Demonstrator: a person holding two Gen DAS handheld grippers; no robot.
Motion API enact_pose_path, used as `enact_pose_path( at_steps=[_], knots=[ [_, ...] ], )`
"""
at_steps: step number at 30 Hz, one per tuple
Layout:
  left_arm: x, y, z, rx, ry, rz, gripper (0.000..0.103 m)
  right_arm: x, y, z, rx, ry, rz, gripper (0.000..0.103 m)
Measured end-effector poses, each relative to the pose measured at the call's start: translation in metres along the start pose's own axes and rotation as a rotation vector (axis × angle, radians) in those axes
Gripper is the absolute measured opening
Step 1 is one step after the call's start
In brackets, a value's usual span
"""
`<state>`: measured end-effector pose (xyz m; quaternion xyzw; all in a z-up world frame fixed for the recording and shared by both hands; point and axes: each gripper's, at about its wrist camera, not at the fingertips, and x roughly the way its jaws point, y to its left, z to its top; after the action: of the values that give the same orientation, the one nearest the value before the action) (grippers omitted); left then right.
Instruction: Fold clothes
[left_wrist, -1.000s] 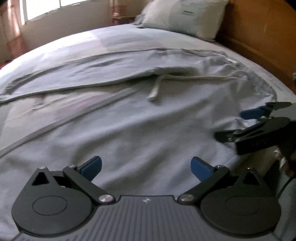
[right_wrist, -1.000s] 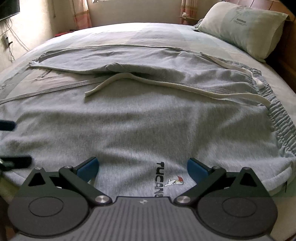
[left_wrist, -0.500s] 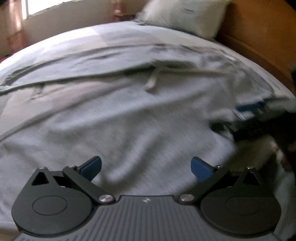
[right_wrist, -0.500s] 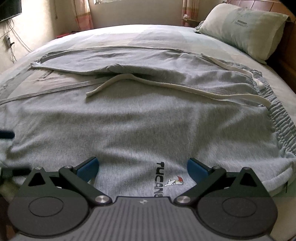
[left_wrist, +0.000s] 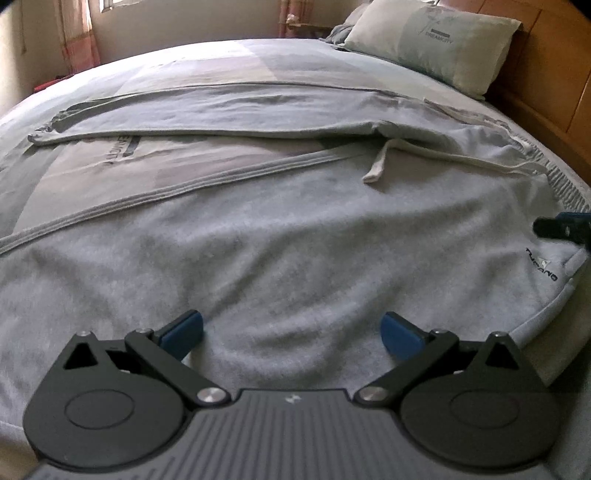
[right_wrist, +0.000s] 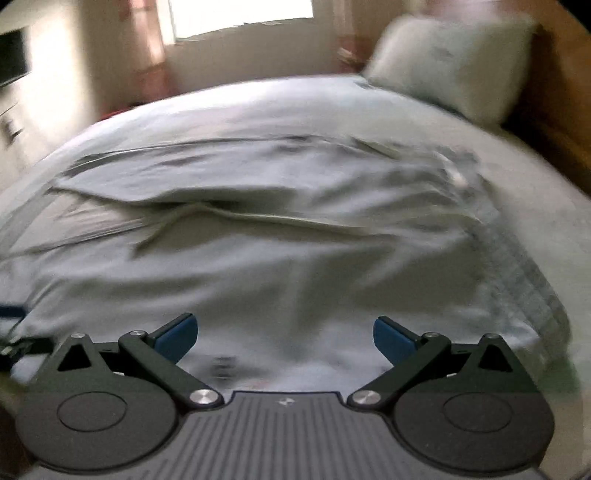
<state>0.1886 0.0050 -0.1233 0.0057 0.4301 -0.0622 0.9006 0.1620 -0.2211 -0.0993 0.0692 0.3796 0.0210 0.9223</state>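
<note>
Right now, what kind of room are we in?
Most likely a bedroom: a wide bed with a pillow against a wooden headboard, and a curtained window behind.

Fuzzy matt grey cloth sweatpants; smooth bedsheet; glossy wooden headboard.

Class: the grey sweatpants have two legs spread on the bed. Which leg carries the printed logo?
The nearer leg, spreading towards the left hand-held gripper: its black logo sits near the waistband. The far leg shows none.
</note>
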Motion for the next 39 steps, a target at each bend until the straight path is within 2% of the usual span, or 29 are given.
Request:
enact_pose_path(
  at_steps=[3, 5, 8, 12, 16, 19, 32, 35, 39],
  knots=[
    [0.001, -0.002, 0.001, -0.002, 0.005, 0.008, 0.102, 0.005, -0.023, -0.012, 0.02, 0.015, 0.037, 0.103],
    [0.001, -0.003, 0.003, -0.004, 0.013, 0.017, 0.102, 0.003, -0.02, -0.019, -0.048, 0.006, 0.037, 0.103],
    [-0.002, -0.009, 0.008, -0.023, 0.026, 0.056, 0.102, 0.004, -0.01, -0.025, -0.111, -0.003, -0.011, 0.103],
    [-0.006, -0.025, 0.014, 0.031, -0.001, 0.107, 0.102, 0.006, -0.008, -0.023, -0.09, -0.001, -0.033, 0.103],
    [0.003, -0.028, 0.013, 0.021, 0.037, 0.133, 0.102, 0.006, -0.008, -0.023, -0.096, 0.002, -0.031, 0.103],
    [0.004, -0.015, 0.009, -0.071, 0.047, 0.11, 0.102, 0.006, -0.007, -0.023, -0.1, 0.002, -0.029, 0.103],
    [-0.011, 0.004, -0.002, -0.119, 0.067, 0.152, 0.102, 0.007, -0.006, -0.022, -0.1, 0.007, -0.038, 0.103],
    [-0.016, 0.012, 0.001, -0.116, 0.051, 0.186, 0.102, 0.007, -0.006, -0.022, -0.1, 0.009, -0.037, 0.103],
    [-0.02, 0.042, 0.004, -0.198, 0.055, 0.206, 0.102, 0.007, -0.005, -0.022, -0.099, 0.011, -0.04, 0.103]
  ],
)
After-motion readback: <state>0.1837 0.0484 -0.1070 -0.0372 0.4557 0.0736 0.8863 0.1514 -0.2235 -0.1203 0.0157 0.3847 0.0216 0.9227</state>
